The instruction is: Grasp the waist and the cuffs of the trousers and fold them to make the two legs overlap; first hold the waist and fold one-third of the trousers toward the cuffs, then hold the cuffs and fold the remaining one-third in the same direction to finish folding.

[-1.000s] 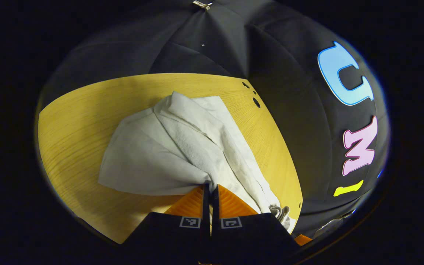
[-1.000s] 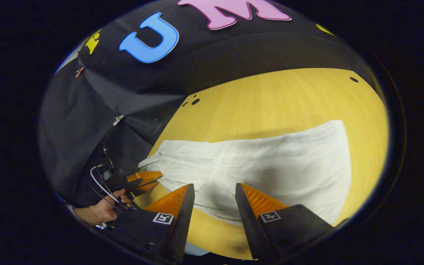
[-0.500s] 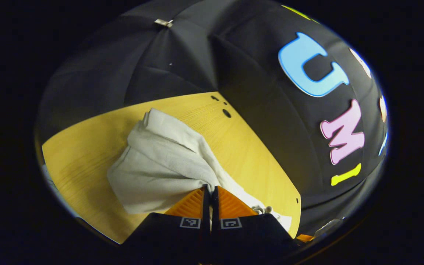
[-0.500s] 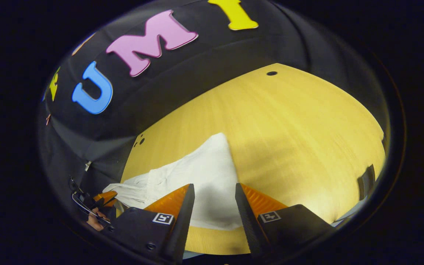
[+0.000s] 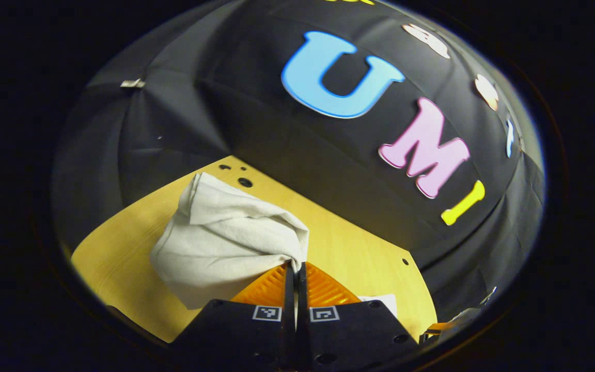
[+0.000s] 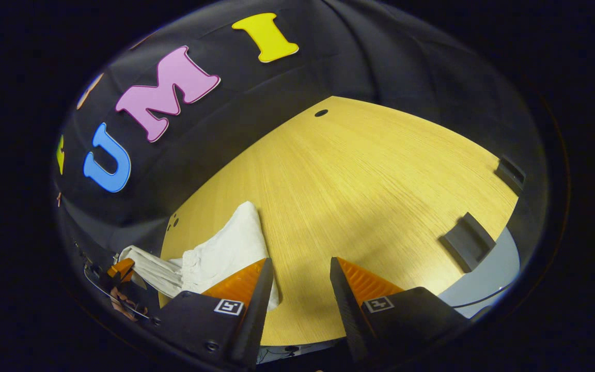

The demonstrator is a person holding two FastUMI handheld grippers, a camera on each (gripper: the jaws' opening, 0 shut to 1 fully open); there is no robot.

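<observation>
The white trousers [image 5: 225, 237] hang bunched from my left gripper [image 5: 295, 269], which is shut on an edge of the cloth and holds it above the yellow wooden table [image 5: 359, 258]. In the right gripper view the trousers [image 6: 225, 250] lie in a folded heap at the table's left side, with one end drawn up to the left gripper [image 6: 120, 268] at the far left. My right gripper [image 6: 297, 268] is open over bare table [image 6: 370, 196], just right of the heap, with nothing between its fingers.
Two dark clamp blocks [image 6: 467, 240] [image 6: 509, 173] sit on the table's right edge. Small holes [image 5: 245, 182] mark the table near the wall. A white scrap [image 5: 380, 302] lies beside my left gripper's fingers.
My left gripper has lifted and swung the held cloth round, bunching the trousers up. My right gripper has turned to the right, off the trousers and over bare table.
</observation>
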